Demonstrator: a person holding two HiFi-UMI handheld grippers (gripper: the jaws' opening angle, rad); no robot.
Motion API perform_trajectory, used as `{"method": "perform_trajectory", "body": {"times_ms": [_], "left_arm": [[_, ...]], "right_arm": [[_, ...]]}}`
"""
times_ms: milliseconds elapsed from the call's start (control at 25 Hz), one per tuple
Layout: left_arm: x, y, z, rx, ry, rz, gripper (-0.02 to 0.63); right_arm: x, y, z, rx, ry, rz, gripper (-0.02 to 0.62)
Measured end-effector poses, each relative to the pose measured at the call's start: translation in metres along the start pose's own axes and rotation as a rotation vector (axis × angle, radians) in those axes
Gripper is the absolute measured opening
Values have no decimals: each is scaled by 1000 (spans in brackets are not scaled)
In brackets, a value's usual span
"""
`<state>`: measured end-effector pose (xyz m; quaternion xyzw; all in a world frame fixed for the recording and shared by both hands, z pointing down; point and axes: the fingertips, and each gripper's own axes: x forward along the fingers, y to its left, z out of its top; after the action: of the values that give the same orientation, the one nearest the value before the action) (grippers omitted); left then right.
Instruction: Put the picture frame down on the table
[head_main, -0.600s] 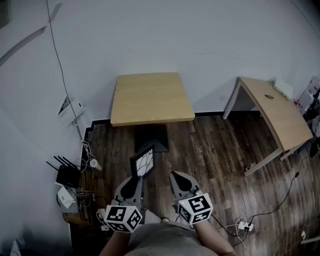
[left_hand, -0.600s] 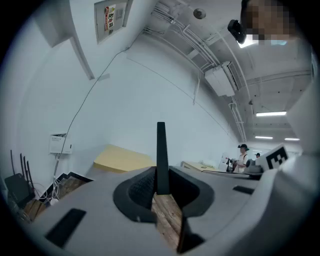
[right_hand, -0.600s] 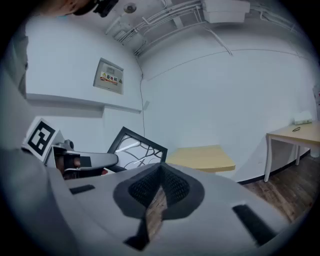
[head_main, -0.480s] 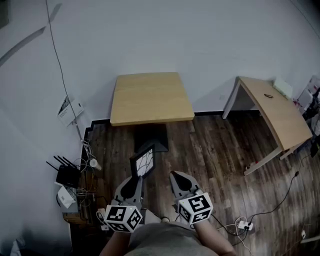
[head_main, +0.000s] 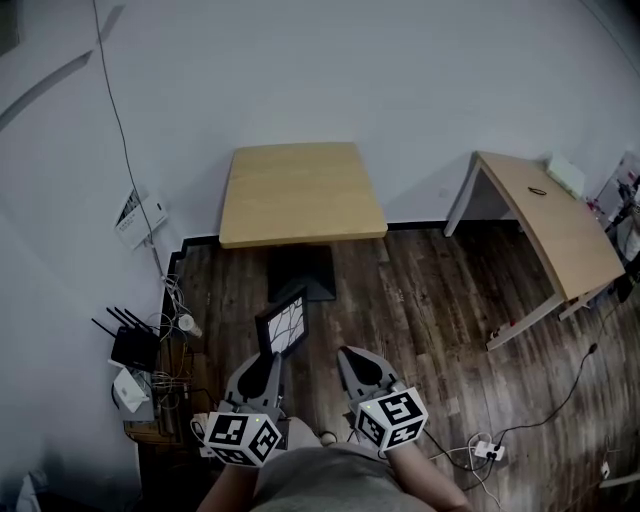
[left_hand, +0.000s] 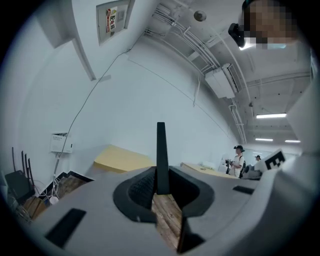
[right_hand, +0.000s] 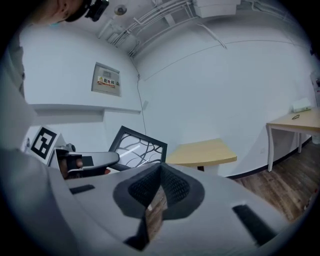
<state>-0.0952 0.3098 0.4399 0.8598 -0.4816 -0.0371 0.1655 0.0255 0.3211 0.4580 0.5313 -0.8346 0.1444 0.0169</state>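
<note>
Two tools held short of the counter (head_main: 302, 195), left tool (head_main: 272, 354) clamped on the picture frame (head_main: 284, 322) by its lower edge, frame upright, well apart from the counter, right tool (head_main: 352, 356) closed, empty.

Picture frame (head_main: 284, 324) before table (head_main: 300, 195)

Picture frame (left_hand: 160, 150) edge-on in left tool (left_hand: 161, 189)

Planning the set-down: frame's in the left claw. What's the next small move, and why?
Probably carry the left claw forward toward the table: it grips the picture frame over the wooden floor, well short of the table's near edge.
</note>
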Motion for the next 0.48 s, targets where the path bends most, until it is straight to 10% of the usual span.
{"method": "perform_trajectory", "body": {"times_ms": [480], "left_arm": [[0, -1, -2, -11, 7, 9, 60]], "right_arm": [[2, -3, 6, 47, -30, 25, 0]]}}
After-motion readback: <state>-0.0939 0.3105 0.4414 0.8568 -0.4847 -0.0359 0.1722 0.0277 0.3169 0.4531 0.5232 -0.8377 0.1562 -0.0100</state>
